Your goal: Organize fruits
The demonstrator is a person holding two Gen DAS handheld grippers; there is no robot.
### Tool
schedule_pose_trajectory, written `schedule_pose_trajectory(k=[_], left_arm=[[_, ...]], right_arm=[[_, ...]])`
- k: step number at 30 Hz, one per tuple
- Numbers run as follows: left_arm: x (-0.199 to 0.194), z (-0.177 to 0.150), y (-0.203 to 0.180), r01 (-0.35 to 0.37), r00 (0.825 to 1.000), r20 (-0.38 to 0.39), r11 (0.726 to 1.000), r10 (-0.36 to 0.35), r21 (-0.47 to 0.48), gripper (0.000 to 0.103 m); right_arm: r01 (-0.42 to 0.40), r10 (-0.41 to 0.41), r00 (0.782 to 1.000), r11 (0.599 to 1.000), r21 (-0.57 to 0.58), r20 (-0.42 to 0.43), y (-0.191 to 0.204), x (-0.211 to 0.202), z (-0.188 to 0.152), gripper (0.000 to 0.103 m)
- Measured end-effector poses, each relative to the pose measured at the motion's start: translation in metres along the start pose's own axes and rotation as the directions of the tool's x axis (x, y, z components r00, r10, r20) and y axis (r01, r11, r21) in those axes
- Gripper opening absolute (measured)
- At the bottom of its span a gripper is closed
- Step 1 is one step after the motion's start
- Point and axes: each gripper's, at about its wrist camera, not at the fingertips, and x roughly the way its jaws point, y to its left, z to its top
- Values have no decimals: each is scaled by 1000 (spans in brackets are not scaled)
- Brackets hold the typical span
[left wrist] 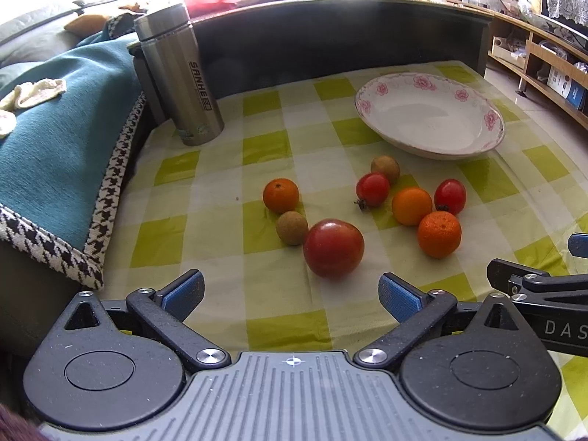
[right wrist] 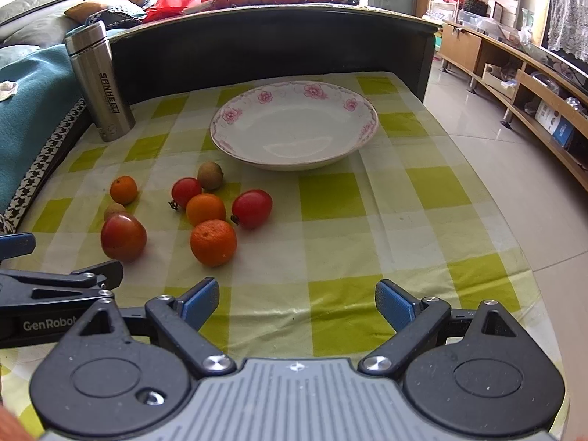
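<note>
Both tools are spread wide and hold nothing: the left tool hangs just short of the large glossy tomato, the right tool over bare checked cloth on the counter. Round matte oranges, smooth cherry tomatoes and rough brown fruits lie loose near the shallow flowered ceramic plate; the brushed-steel flask stands left of it.

Both wrist views low over table, facing forward past own fingers. Left view sits left, near fruits; right view further right. Shared: fruits, plate, flask.
</note>
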Motion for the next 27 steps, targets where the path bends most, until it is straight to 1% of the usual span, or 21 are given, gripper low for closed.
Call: schedule_pose_trajectory(k=[6, 10, 15, 18, 21, 23, 24, 27], left_arm=[[2, 1, 1, 0, 1000, 20, 999, -1, 46, 103], [6, 2, 1, -19, 1000, 19, 996, 18, 86, 103], [13, 3, 11, -16, 1000, 5, 997, 16, 75, 101], [17, 4, 16, -7, 1000, -3, 998, 7, 59, 98], [20, 4, 18, 8, 1000, -10, 999, -7, 50, 98], [21, 4, 19, 24, 1000, -11, 999, -23, 43, 98], [21, 4, 18, 28, 1000, -9, 999, -28, 42, 98], [22, 5, 16, 61, 998, -4, 997, -61, 40, 97]], right_arm=[[-42, 42, 999, 998, -41, 17, 2, 5, 11, 96], [-90, 92, 996, 991, -100, 16, 8, 13, 18, 90], [-162, 163, 987, 976, -147, -5, 15, 26, 27, 87], [-204, 202, 979, 963, -174, -28, 20, 35, 33, 80], [-224, 216, 975, 954, -200, -58, 25, 49, 38, 73], [-247, 232, 968, 949, -194, -98, 27, 59, 39, 63], [-251, 235, 967, 949, -192, -100, 27, 61, 39, 62], [-241, 225, 970, 941, -240, -90, 34, 61, 37, 51]])
